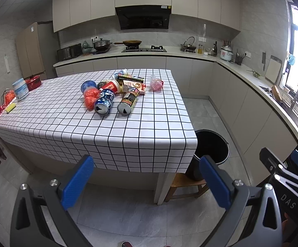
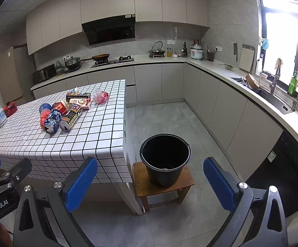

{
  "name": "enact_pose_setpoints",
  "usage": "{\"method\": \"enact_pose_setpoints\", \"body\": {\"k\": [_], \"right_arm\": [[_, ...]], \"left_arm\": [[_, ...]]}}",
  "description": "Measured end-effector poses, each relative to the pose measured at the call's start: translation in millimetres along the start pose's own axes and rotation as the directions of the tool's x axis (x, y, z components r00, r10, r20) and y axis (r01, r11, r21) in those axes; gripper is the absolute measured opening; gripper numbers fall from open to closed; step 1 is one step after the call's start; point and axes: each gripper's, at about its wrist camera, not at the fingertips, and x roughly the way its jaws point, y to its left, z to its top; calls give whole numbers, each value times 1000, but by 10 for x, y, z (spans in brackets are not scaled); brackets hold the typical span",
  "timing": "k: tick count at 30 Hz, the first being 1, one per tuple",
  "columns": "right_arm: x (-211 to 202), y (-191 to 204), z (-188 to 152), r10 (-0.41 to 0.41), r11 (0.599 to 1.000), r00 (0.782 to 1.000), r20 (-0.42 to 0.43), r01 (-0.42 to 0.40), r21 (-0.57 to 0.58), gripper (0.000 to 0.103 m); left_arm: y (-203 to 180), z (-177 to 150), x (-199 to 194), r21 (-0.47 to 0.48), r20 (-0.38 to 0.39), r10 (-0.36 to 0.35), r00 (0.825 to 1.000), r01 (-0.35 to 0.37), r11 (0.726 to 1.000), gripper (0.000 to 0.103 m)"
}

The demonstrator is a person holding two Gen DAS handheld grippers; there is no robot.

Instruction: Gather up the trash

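The left hand-held gripper is held wide open with nothing in it, and so is the right hand-held gripper. Both are kept well back from the counter. The trash is piled in the middle of it: a Pepsi can, a dark can and soft orange bags. The cans look light, hard and easy to dent, so each is best taken round its middle. A black bucket is set on a wooden stool beside the counter and looks nearly empty.
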Motion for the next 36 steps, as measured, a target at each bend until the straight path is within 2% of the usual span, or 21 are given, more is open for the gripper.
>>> {"method": "enact_pose_setpoints", "body": {"k": [36], "right_arm": [[61, -57, 15, -5, 1000, 1000, -4, 5, 7, 103]], "left_arm": [[-35, 7, -1, -9, -3, -2, 1000, 2, 1000, 103]]}}
